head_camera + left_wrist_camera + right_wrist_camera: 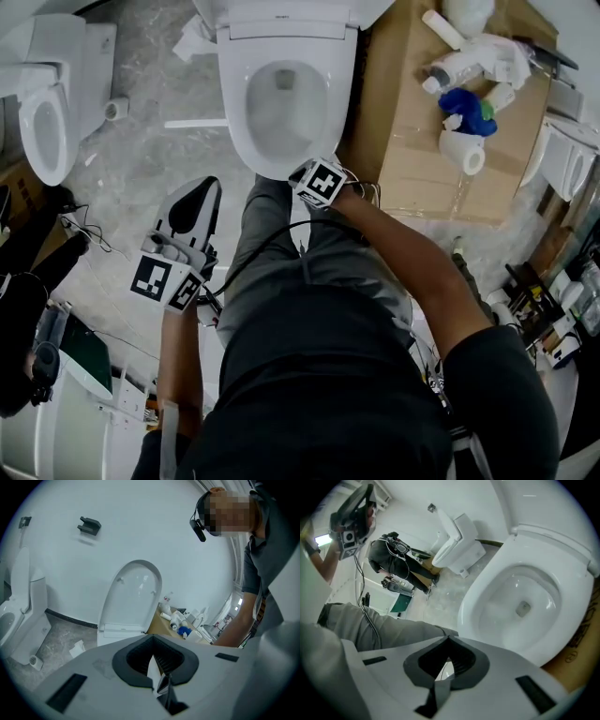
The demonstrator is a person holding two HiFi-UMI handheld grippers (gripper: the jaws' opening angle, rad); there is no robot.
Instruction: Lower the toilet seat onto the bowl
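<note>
Our right gripper (444, 667) has its jaws pressed together with nothing between them, and it hangs just over the front edge of the toilet seat (485, 590). Our left gripper (161, 679) is likewise closed and empty, held well off to the side above the floor. The seat looks to us already down on the bowl (286, 103), its ring lying flat around the opening, while the lid (133, 597) stands upright at the back. We judge the lowering as good as done. The care now lies in drawing clear without catching the front lip, and in checking that the ring sits even on both sides.
</note>
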